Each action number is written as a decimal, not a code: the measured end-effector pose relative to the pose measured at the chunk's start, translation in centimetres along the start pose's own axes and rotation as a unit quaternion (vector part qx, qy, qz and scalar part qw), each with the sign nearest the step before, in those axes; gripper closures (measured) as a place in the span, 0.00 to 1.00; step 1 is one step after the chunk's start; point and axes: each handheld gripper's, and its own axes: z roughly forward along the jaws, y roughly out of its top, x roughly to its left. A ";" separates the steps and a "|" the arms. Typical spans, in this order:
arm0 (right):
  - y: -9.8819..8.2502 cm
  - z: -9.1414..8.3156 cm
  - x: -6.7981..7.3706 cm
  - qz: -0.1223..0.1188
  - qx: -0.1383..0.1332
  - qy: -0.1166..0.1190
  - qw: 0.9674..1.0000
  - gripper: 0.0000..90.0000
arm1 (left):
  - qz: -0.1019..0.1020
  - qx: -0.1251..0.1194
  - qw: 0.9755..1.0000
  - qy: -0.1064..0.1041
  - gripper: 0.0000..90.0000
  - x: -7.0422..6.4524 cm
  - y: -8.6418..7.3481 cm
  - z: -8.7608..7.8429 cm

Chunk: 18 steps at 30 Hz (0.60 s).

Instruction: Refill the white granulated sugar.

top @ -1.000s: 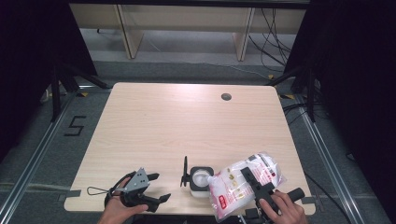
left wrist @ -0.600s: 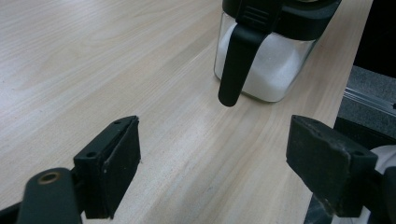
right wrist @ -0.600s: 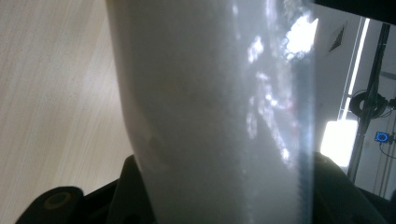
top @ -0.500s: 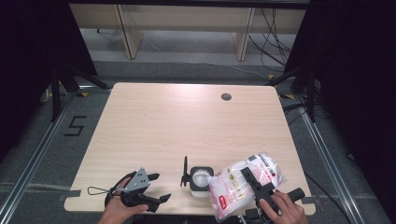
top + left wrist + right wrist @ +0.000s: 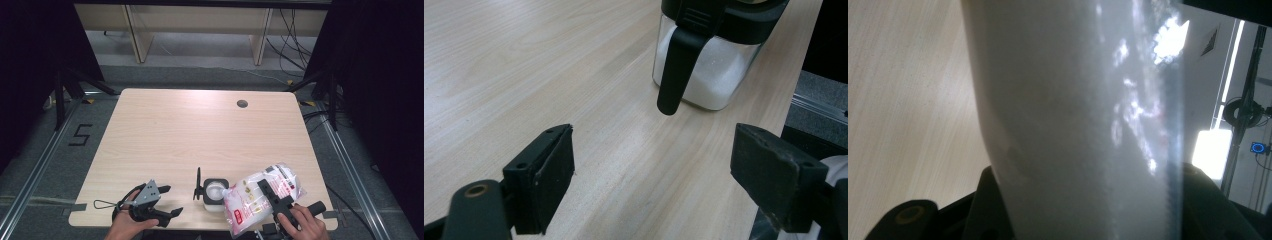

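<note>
The right gripper [image 5: 272, 200] has its jaws clamped on a plastic bag [image 5: 250, 200] of white powder, tilted over an open, part-filled jar [image 5: 215, 192] at the near edge of the table [image 5: 200, 130]. Left of the jar, the left gripper [image 5: 167, 202] rests with jaws apart, empty. The limp bag could likely sag or slip, spilling powder beside the jar.

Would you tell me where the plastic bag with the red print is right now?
In the high view, the plastic bag sits at the table's near right corner, clamped in the right gripper, its lower corner tipped toward the open glass jar just left of it.
</note>
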 end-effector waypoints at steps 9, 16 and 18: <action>-0.1 0.1 0.1 0.016 -0.007 0.002 1.000 0.67 | -0.006 0.009 1.000 0.004 0.19 -0.1 0.0 0.0; -0.2 0.1 0.2 0.013 -0.003 0.005 1.000 0.67 | -0.010 -0.005 1.000 0.002 0.19 -0.2 0.0 0.0; -0.2 0.1 0.1 0.008 -0.004 0.005 1.000 0.67 | -0.010 -0.003 1.000 0.002 0.19 -0.2 0.0 0.0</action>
